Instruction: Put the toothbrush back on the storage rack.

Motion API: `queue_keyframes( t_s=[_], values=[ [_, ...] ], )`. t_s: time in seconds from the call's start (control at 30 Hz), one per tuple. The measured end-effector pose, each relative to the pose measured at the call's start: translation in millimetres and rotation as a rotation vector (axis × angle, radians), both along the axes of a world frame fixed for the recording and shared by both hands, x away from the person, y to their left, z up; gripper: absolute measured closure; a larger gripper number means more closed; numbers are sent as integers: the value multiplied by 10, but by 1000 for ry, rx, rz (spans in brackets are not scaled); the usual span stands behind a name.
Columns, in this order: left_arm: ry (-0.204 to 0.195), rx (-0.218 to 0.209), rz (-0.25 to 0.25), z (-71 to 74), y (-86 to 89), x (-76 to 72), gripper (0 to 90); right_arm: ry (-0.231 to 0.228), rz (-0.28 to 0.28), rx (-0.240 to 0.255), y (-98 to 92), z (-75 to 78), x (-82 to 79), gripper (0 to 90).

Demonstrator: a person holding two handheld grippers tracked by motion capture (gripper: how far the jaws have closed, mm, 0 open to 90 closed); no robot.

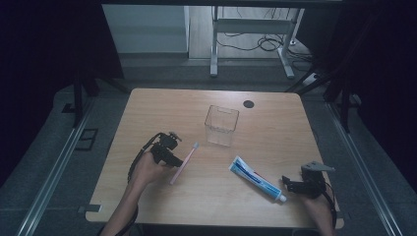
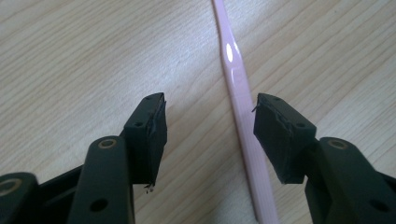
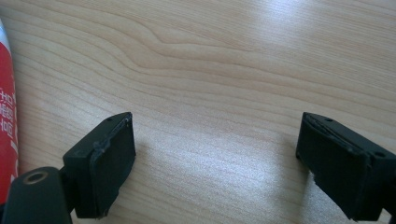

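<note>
High view: a clear plastic box (image 1: 222, 125) is seen standing upright near the middle of the wooden table (image 1: 275, 118), with a black round grommet (image 1: 249, 103) beyond it by the far edge. A blue-and-white toothpaste tube (image 1: 256, 179) is laid diagonally right of centre, cap end toward the right gripper (image 1: 291, 185), which is parked just beside the cap. The pink toothbrush (image 1: 184, 162) is laid diagonally, head pointed toward the box; nothing is seen lying between brush and box. The left gripper (image 1: 173, 158) is placed right at the handle's mid-section.

Left gripper view: jaws are held partly apart. The toothbrush (image 2: 240, 112) handle is seen lying flat on the table between the pads, hard up against one, well clear of the other. No squeeze on it is seen.

Right gripper view: jaws are spread wide over bare wood, nothing between them. The tube's (image 3: 6, 116) red side is caught at the frame edge, outside the near jaw.
</note>
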State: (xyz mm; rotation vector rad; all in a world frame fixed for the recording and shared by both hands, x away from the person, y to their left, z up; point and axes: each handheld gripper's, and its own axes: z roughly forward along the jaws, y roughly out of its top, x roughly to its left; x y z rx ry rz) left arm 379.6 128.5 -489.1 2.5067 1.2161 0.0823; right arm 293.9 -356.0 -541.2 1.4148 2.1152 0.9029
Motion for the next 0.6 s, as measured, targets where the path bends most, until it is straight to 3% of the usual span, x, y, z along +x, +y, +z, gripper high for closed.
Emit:
queue_keyframes(
  t_s=[0.3,0.6],
  values=[
    [69,62,-28,-12,-184,162,534,0,1,0,1,0,3,114],
    [123,91,-23,-69,-321,268,616,0,1,1,2,0,6,114]
  ],
)
